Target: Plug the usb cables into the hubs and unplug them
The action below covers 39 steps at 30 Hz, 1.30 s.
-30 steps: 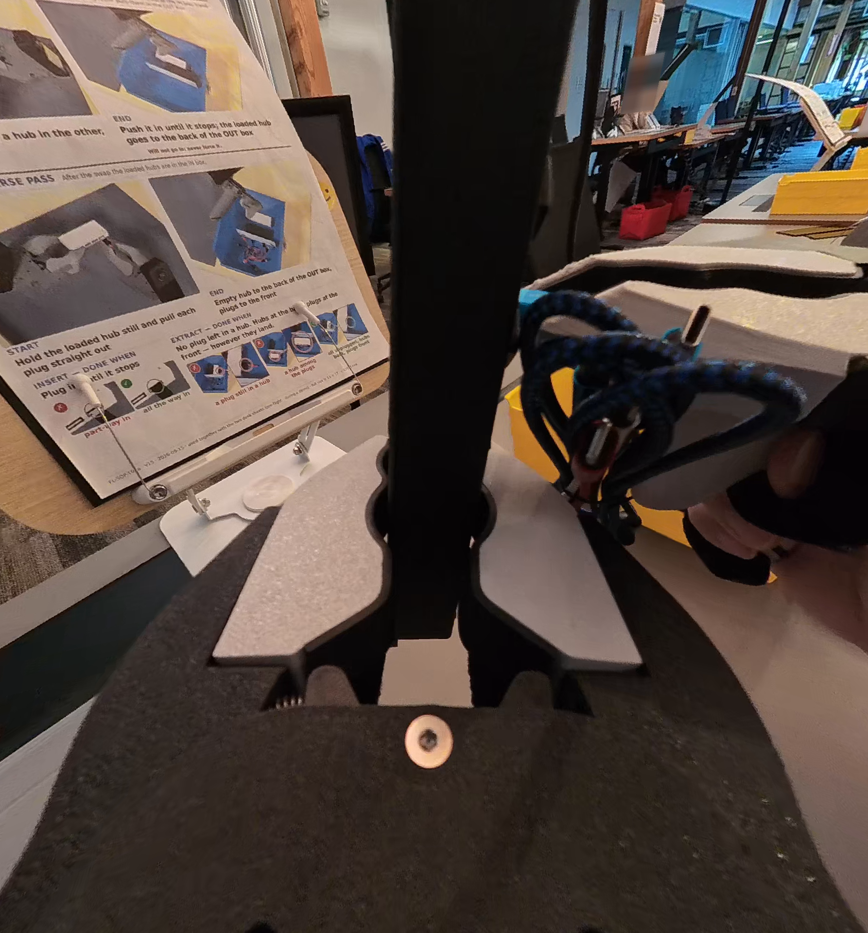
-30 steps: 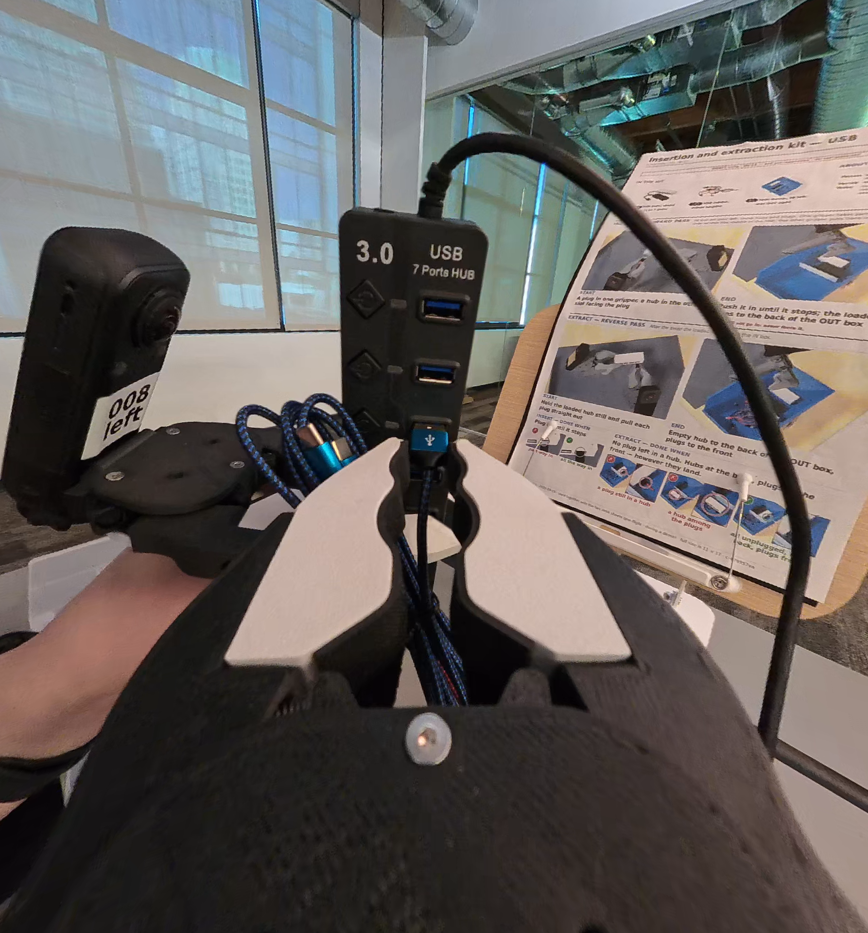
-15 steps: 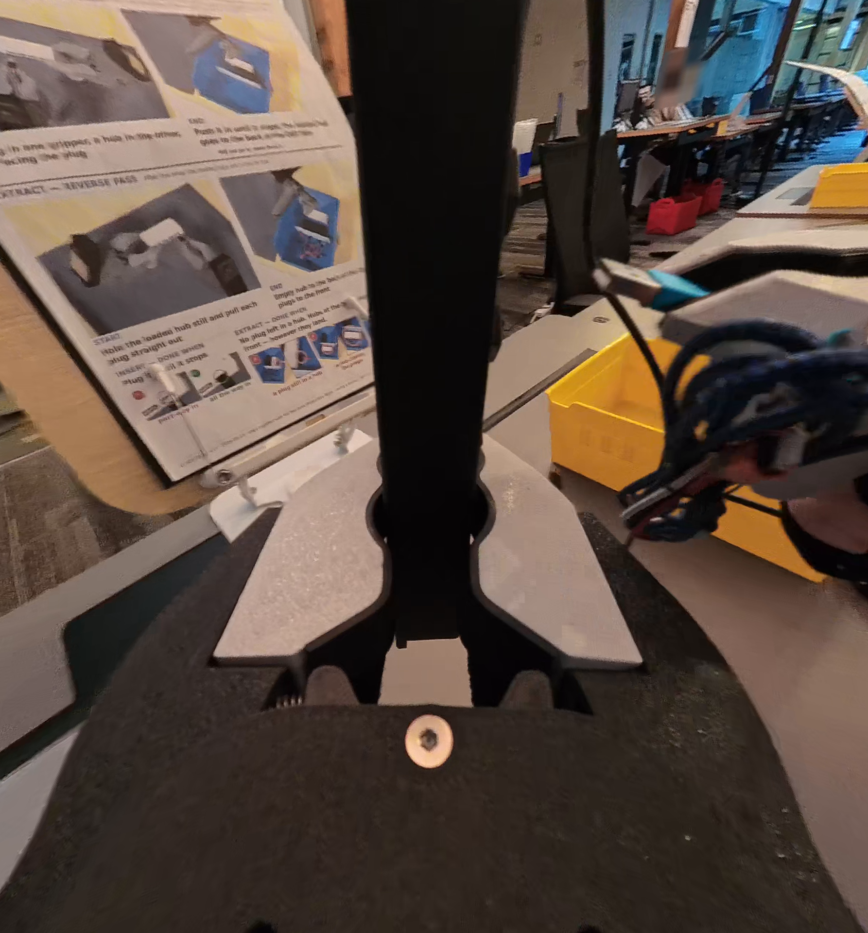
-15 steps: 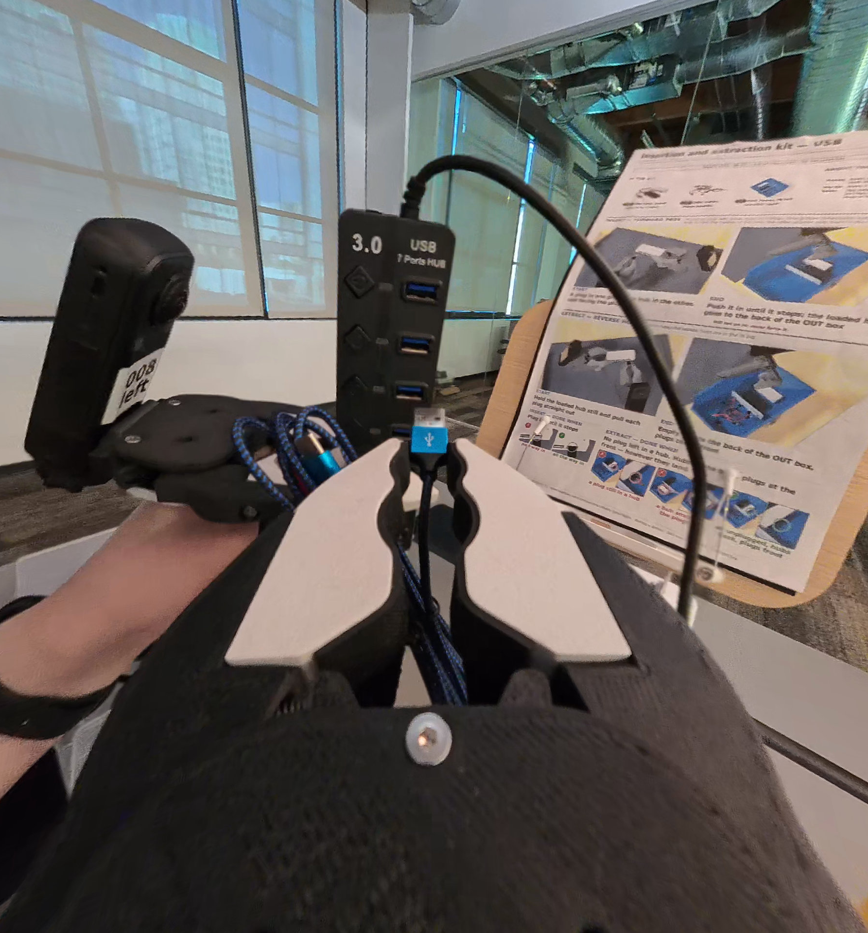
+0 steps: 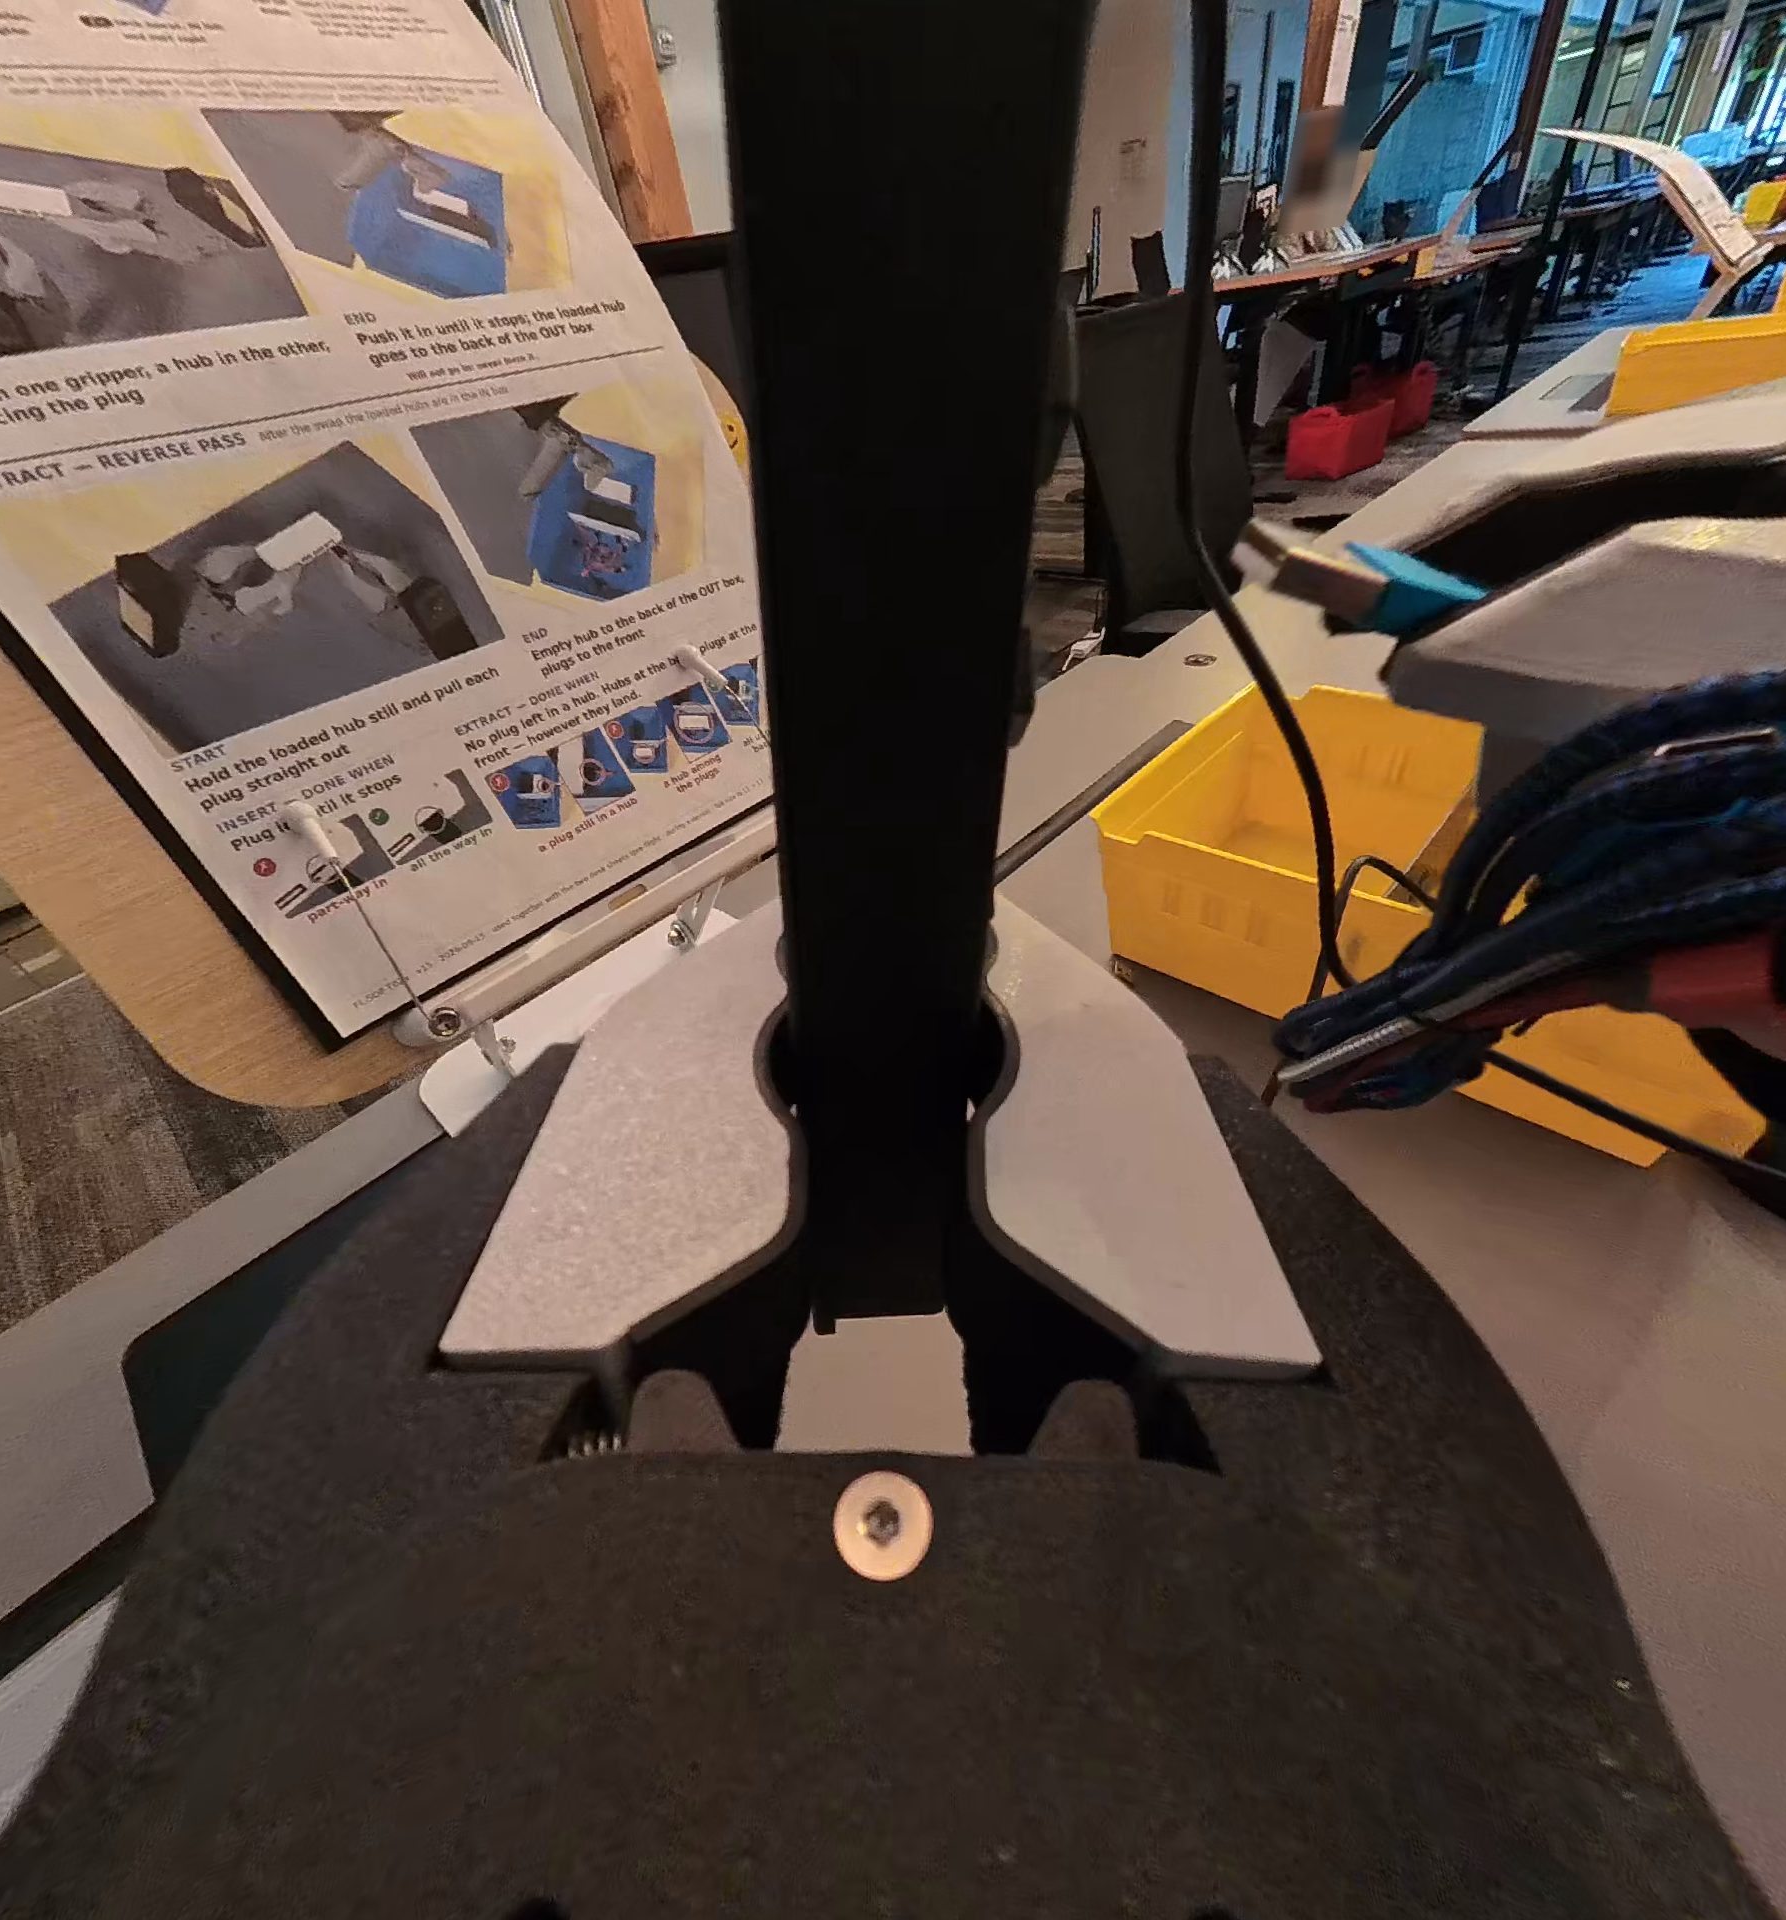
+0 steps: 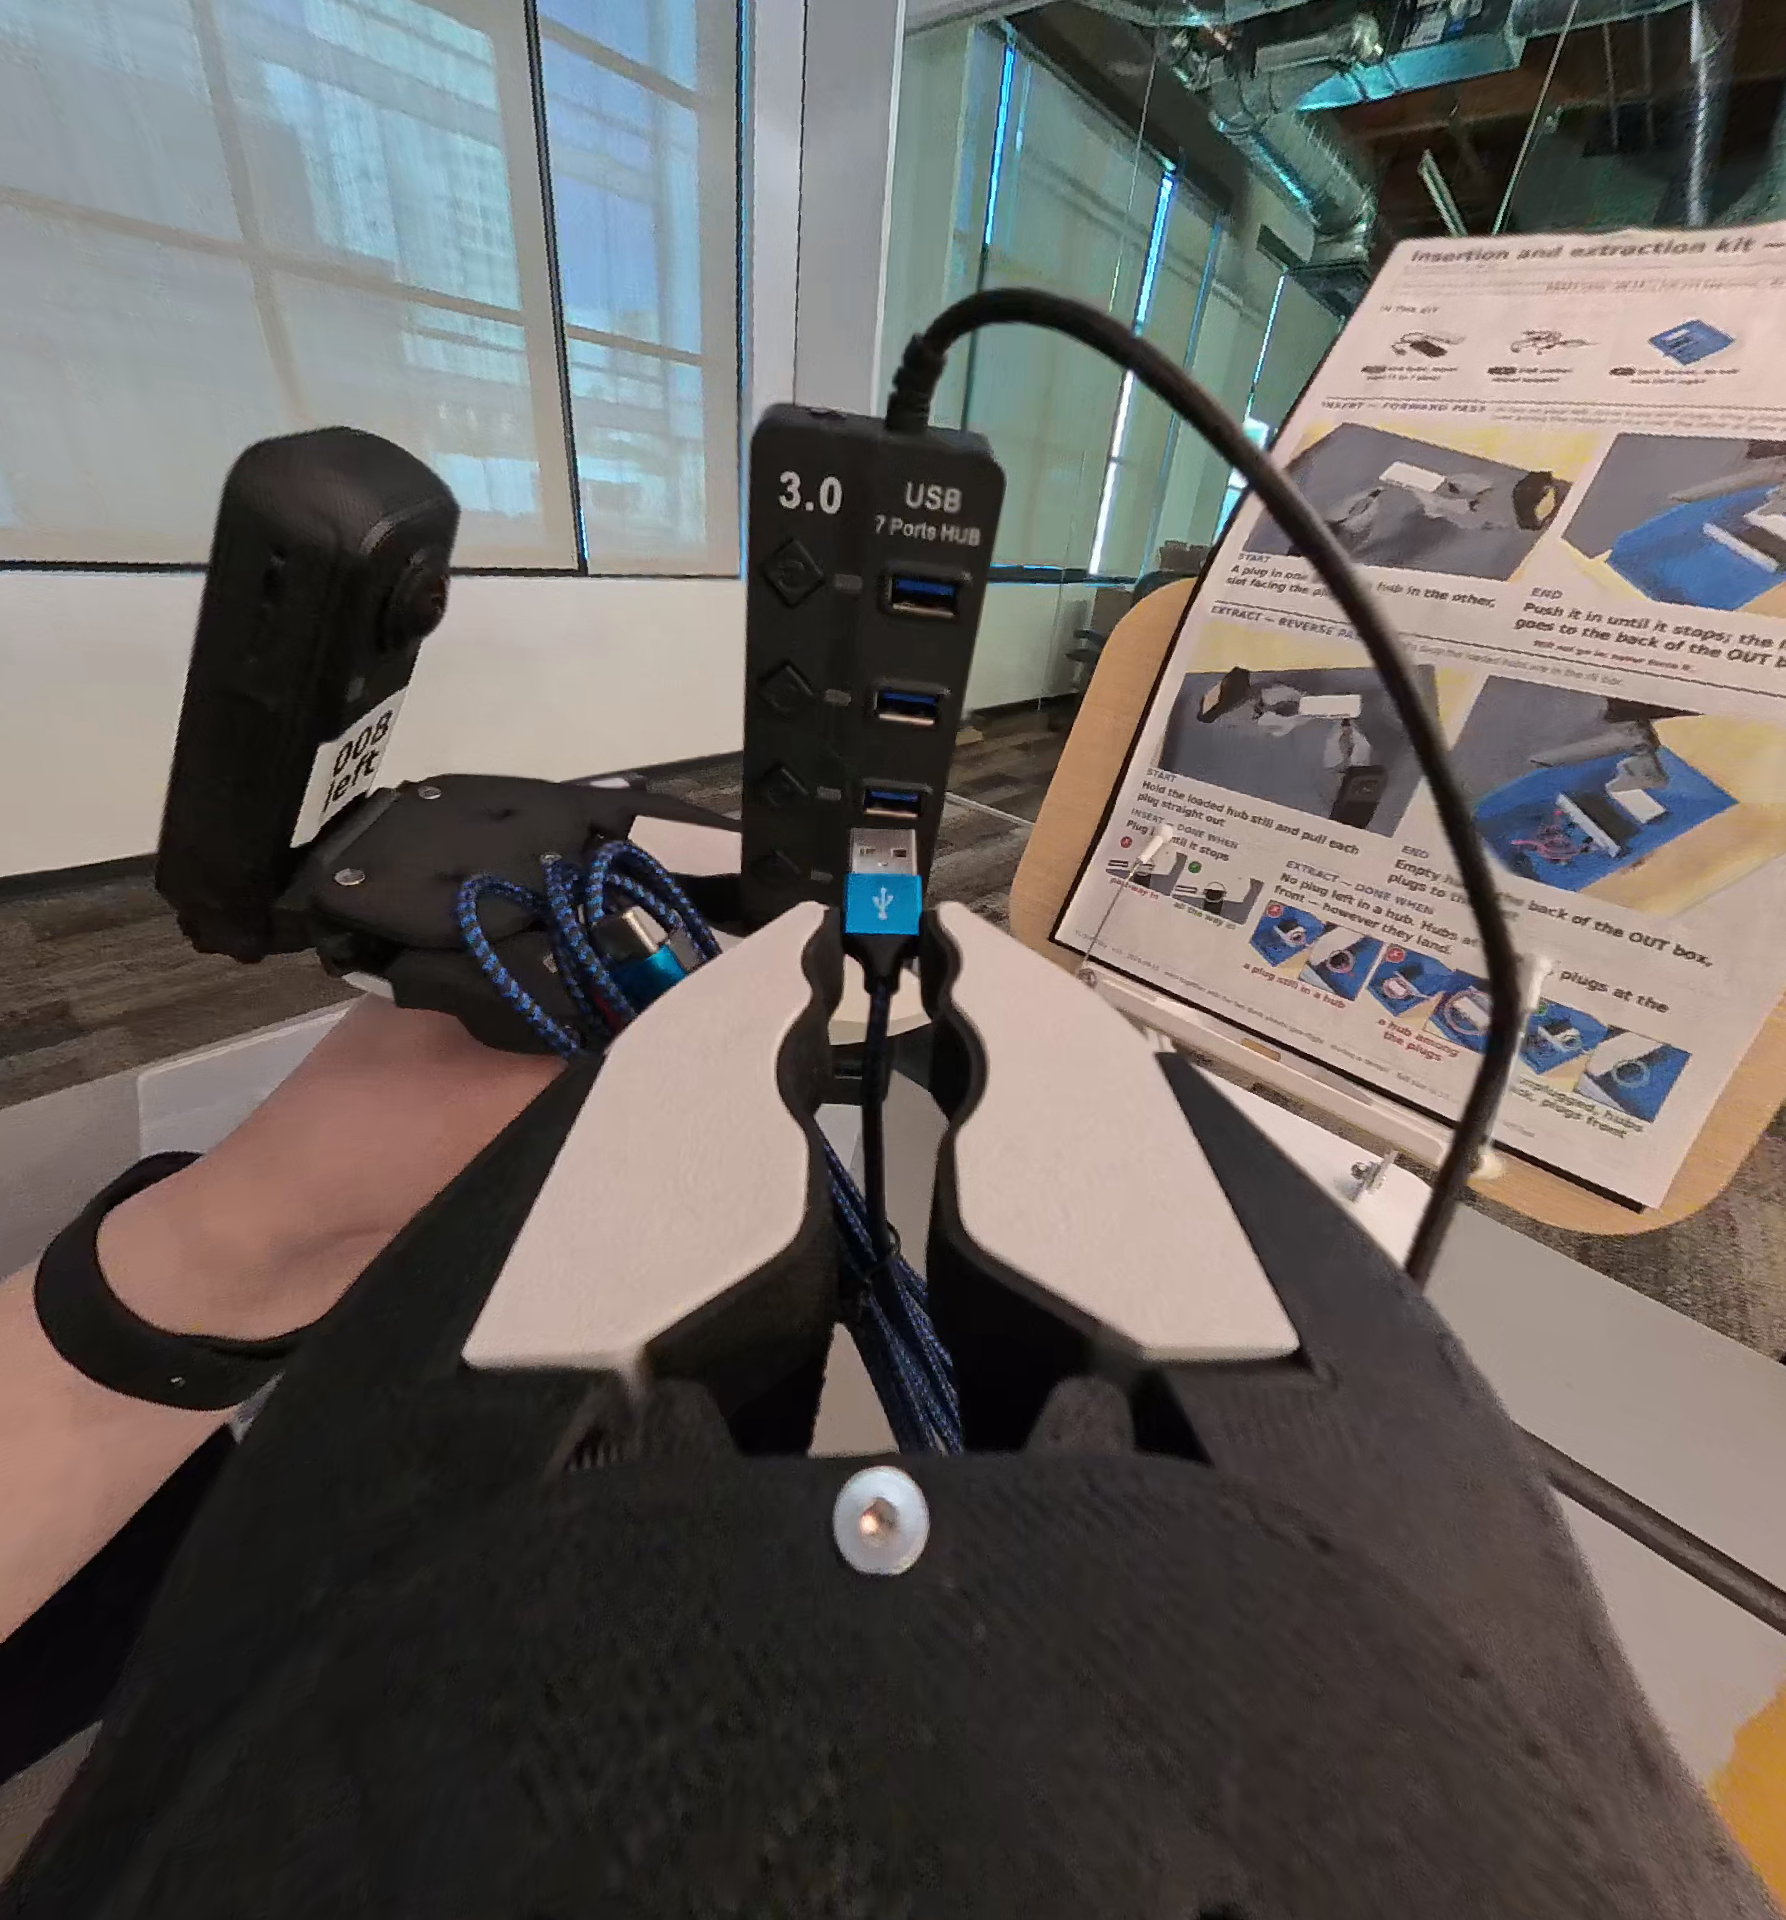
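My left gripper [image 5: 881, 1049] is shut on a black USB hub [image 5: 889, 520] and holds it upright; only its back shows in the left wrist view. In the right wrist view the hub [image 6: 868, 644] faces me with several blue ports, all empty. My right gripper [image 6: 881, 925] is shut on a blue USB plug [image 6: 881, 883], whose metal tip sits just in front of the hub, apart from it. The plug [image 5: 1356, 587] also shows in the left wrist view, right of the hub. Its coiled blue braided cable [image 5: 1616, 904] hangs under the right gripper.
An instruction sheet [image 5: 328, 540] on a wooden stand is behind the hub [image 6: 1491, 748]. A yellow bin [image 5: 1304, 862] sits on the grey table [image 5: 1595, 1403] to the right. The hub's black cord [image 6: 1336, 644] arcs over to the right. A person's forearm [image 6: 245, 1195] holds the left gripper.
The blue plug has come out of the hub's lower port and my right gripper has pulled it back, away from the hub. The left gripper still holds the hub.
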Each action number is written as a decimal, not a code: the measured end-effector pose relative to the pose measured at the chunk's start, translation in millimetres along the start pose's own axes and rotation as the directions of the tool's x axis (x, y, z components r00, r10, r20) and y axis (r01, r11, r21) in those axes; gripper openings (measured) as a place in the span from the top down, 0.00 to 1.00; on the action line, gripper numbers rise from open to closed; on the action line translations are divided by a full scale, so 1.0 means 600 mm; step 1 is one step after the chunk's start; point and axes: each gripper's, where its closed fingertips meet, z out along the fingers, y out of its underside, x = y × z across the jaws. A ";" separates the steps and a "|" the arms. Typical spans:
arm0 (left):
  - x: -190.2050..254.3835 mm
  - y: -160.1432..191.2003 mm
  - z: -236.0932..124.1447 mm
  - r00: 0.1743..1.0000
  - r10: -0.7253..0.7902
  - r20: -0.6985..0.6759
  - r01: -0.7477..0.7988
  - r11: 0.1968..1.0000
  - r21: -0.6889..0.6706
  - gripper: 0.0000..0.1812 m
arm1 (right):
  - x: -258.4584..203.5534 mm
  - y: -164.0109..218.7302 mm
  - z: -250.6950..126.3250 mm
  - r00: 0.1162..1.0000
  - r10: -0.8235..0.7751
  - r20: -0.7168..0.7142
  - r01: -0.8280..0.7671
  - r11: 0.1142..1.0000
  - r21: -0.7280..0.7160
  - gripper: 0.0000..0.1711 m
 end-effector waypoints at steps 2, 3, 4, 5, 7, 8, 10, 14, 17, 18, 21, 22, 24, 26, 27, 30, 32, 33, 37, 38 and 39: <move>-0.001 0.001 0.000 1.000 -0.008 0.000 0.008 1.000 0.000 0.86 | 0.000 -0.001 -0.001 1.000 -0.014 -0.011 0.014 1.000 -0.005 0.91; 0.000 0.001 0.001 1.000 -0.013 -0.007 0.013 1.000 0.001 0.86 | -0.001 -0.001 -0.001 1.000 -0.021 -0.014 0.021 1.000 -0.009 0.91; 0.001 0.001 0.001 1.000 -0.020 -0.013 0.020 1.000 0.002 0.86 | -0.001 0.000 -0.001 0.999 -0.026 -0.018 0.026 1.000 -0.013 0.91; 0.001 0.001 0.001 1.000 -0.026 -0.018 0.026 1.000 0.003 0.86 | -0.001 0.001 0.000 0.999 -0.032 -0.024 0.032 0.999 -0.016 0.91; 0.002 0.002 0.001 0.999 -0.032 -0.022 0.032 0.999 0.004 0.86 | -0.003 0.005 0.002 0.998 -0.047 -0.031 0.047 0.998 -0.030 0.91; 0.002 0.002 0.001 0.999 -0.032 -0.024 0.033 0.999 0.002 0.86 | -0.002 0.007 0.004 0.998 -0.055 -0.039 0.053 0.998 -0.037 0.91; 0.002 0.002 0.002 0.999 -0.031 -0.024 0.031 1.000 0.000 0.86 | 0.000 0.012 0.006 0.997 -0.061 -0.048 0.059 0.997 -0.049 0.91; 0.004 0.003 0.003 0.999 -0.028 -0.027 0.028 1.000 -0.004 0.86 | 0.008 0.023 0.011 0.997 -0.040 -0.070 0.035 0.997 -0.071 0.91; 0.002 0.005 0.004 0.999 -0.026 -0.026 0.026 1.000 -0.007 0.86 | 0.011 0.025 0.011 0.995 -0.051 -0.089 0.044 0.996 -0.080 0.91; 0.002 0.005 0.004 0.999 -0.024 -0.027 0.024 1.000 -0.007 0.86 | 0.013 0.025 0.011 0.994 -0.056 -0.097 0.048 0.996 -0.082 0.91; 0.001 0.006 0.005 0.999 -0.022 -0.026 0.022 1.000 -0.008 0.86 | 0.013 0.026 0.011 0.993 -0.060 -0.100 0.051 0.995 -0.089 0.91; 0.001 0.006 0.005 0.999 -0.022 -0.026 0.022 1.000 -0.008 0.86 | 0.013 0.027 0.011 0.993 -0.057 -0.100 0.048 0.995 -0.091 0.91; 0.002 0.007 0.006 0.999 -0.022 -0.030 0.021 1.000 -0.012 0.86 | 0.014 0.029 0.012 0.993 -0.055 -0.101 0.046 0.994 -0.095 0.91; 0.003 0.008 0.007 0.999 -0.022 -0.032 0.021 1.000 -0.014 0.86 | 0.015 0.030 0.013 0.994 -0.053 -0.100 0.044 0.994 -0.098 0.91; 0.004 0.009 0.008 0.999 -0.021 -0.033 0.020 1.000 -0.015 0.86 | 0.014 0.031 0.014 0.994 -0.052 -0.098 0.042 0.994 -0.100 0.91; 0.006 0.010 0.010 0.999 -0.017 -0.034 0.016 1.000 -0.019 0.86 | 0.014 0.032 0.015 0.994 -0.054 -0.096 0.044 0.994 -0.102 0.91; 0.007 0.011 0.010 0.999 -0.018 -0.038 0.017 1.000 -0.018 0.86 | 0.014 0.032 0.016 0.994 -0.055 -0.095 0.045 0.994 -0.102 0.91; 0.007 0.010 0.011 0.999 -0.016 -0.040 0.015 1.000 -0.017 0.86 | 0.015 0.032 0.015 0.994 -0.055 -0.095 0.045 0.994 -0.099 0.91; 0.009 0.008 0.010 0.999 -0.016 -0.048 0.015 1.000 -0.008 0.86 | 0.014 0.027 0.013 0.994 -0.053 -0.093 0.045 0.995 -0.087 0.91; 0.010 0.007 0.010 0.999 -0.015 -0.051 0.015 1.000 -0.005 0.86 | 0.014 0.026 0.013 0.994 -0.054 -0.093 0.046 0.995 -0.085 0.91; 0.012 0.007 0.010 0.998 -0.012 -0.057 0.012 1.000 -0.002 0.86 | 0.013 0.026 0.013 0.994 -0.055 -0.092 0.047 0.995 -0.085 0.91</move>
